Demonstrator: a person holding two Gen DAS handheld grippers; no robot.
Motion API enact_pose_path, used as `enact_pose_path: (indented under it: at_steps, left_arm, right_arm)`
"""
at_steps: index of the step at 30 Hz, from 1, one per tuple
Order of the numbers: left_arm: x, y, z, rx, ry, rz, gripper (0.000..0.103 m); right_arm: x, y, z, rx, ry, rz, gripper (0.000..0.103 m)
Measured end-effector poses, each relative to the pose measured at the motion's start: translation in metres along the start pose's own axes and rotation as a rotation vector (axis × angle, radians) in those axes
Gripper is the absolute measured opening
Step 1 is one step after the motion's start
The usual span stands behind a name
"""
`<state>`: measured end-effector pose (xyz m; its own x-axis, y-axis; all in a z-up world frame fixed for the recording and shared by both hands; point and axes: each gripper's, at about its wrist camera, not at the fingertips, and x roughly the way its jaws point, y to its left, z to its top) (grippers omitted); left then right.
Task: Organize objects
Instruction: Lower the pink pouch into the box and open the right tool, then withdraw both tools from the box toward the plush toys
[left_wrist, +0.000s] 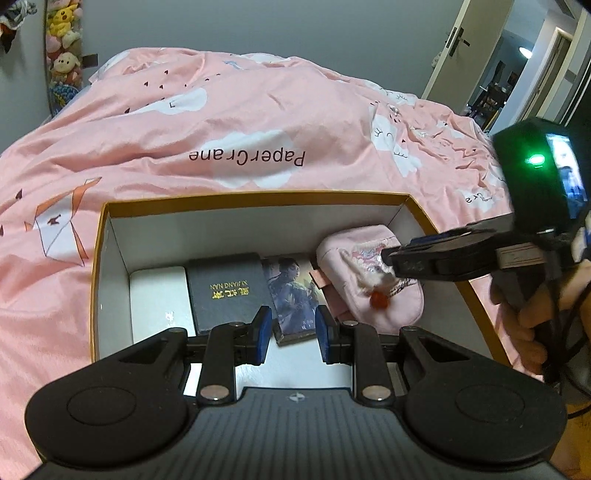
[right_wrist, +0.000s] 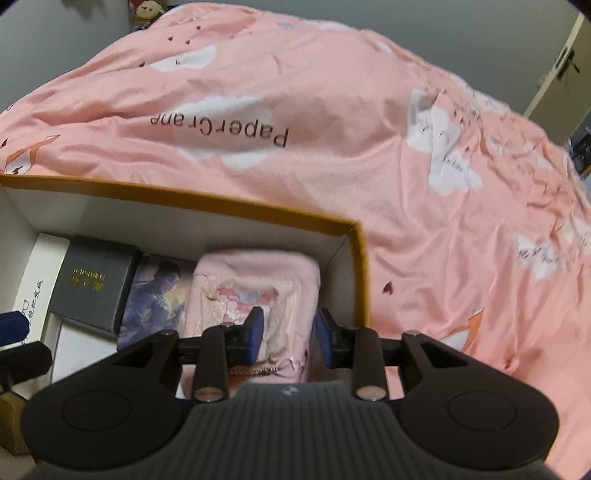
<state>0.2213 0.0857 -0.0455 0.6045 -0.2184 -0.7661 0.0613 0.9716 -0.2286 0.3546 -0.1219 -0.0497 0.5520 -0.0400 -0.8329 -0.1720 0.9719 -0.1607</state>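
Note:
A cardboard box (left_wrist: 255, 195) with an orange rim and white inside lies on the bed. In it, side by side, are a white box (left_wrist: 159, 299), a dark grey box with gold lettering (left_wrist: 225, 288), a picture card (left_wrist: 291, 295) and a pink pouch (left_wrist: 369, 295) with a red bead (left_wrist: 378, 301). My left gripper (left_wrist: 294, 334) hovers open over the picture card, with nothing between its pads. My right gripper (right_wrist: 290, 334) stands open directly over the pink pouch (right_wrist: 258, 273), which lies at the box's right end; the pads do not press it.
A pink "PaperCrane" duvet (left_wrist: 258, 122) covers the bed all around the box. Plush toys (left_wrist: 64, 44) hang on the wall at the far left. An open door (left_wrist: 458, 40) is at the far right. A hand (left_wrist: 532, 314) holds the right gripper.

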Motion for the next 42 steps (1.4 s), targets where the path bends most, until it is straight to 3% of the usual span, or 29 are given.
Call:
enact_pose_path:
  at_steps: [8,15,18,24,32,38,42]
  left_arm:
    - [0.002,-0.004,-0.003,0.000,0.005,-0.015,0.029]
    - [0.001,-0.011,-0.001,0.012,-0.005,-0.025,0.029]
    - [-0.006,-0.021,0.003,0.025,-0.019,-0.027,0.029]
    - [-0.030,-0.045,0.006,0.057,-0.081,-0.050,0.029]
    - [-0.083,-0.083,-0.018,0.157,-0.150,-0.071,0.029]
    - [-0.106,-0.095,-0.060,0.187,-0.146,-0.043,0.029]
    - [-0.106,-0.096,-0.087,0.171,-0.085,-0.059,0.029]
  right_arm:
    - [-0.024,0.003,-0.013,-0.030,-0.008,0.101,0.031]
    - [0.004,0.005,-0.023,0.021,0.056,0.142,0.018]
    - [-0.008,0.002,-0.027,0.033,0.021,0.150,0.019]
    - [-0.076,-0.014,-0.046,0.071,-0.120,0.211,0.019]
    - [-0.171,-0.032,-0.116,0.101,-0.353,0.226,0.019]
    - [-0.192,-0.034,-0.175,0.064,-0.383,0.190,0.020]
    - [-0.184,-0.037,-0.203,0.131,-0.319,0.208,0.020]
